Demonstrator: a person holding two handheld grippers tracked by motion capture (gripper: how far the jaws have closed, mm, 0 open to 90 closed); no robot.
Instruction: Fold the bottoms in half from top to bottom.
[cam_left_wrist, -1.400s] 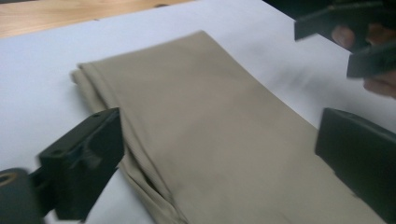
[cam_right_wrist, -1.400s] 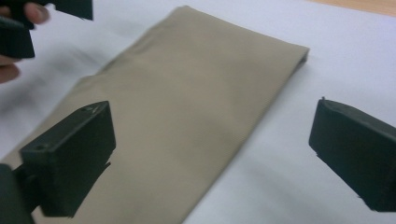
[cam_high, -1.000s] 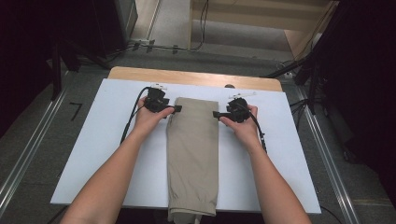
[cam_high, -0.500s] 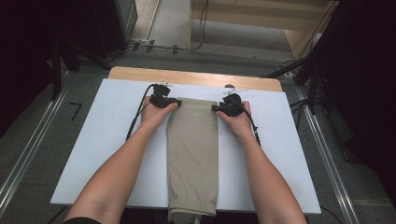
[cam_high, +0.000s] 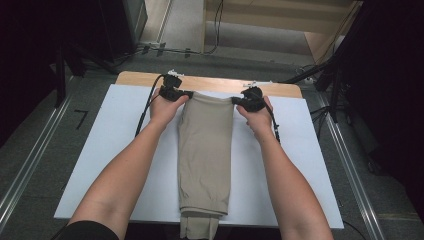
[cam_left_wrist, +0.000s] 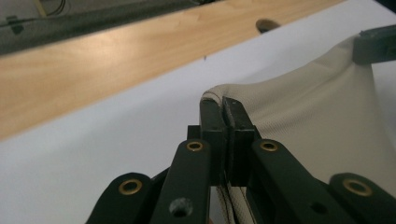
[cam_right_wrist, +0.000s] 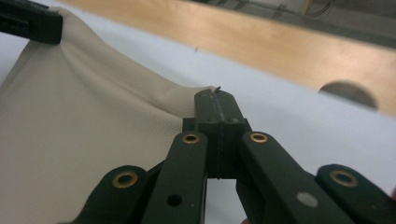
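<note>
Around me I see little in the way: bare white board (cam_high: 115, 150) on the wooden table (cam_high: 140, 78). Folded beige cloth (cam_high: 205, 150) runs from six toward twelve o'clock down the middle. My left gripper (cam_high: 186, 94) has just clamped tight on its eleven o'clock corner, my right gripper (cam_high: 236, 101) on the one o'clock corner, cloth pinched between both jaws.

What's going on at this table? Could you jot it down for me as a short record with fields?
Item: folded beige garment, lengthwise on the white board
Left gripper: jaws just closed, clamped on the far left corner
Right gripper: jaws just closed, clamped on the far right corner
Far edge: lifted, stretched between grippers
Near end: hangs over the board's near edge
Beyond board: wooden tabletop
</note>
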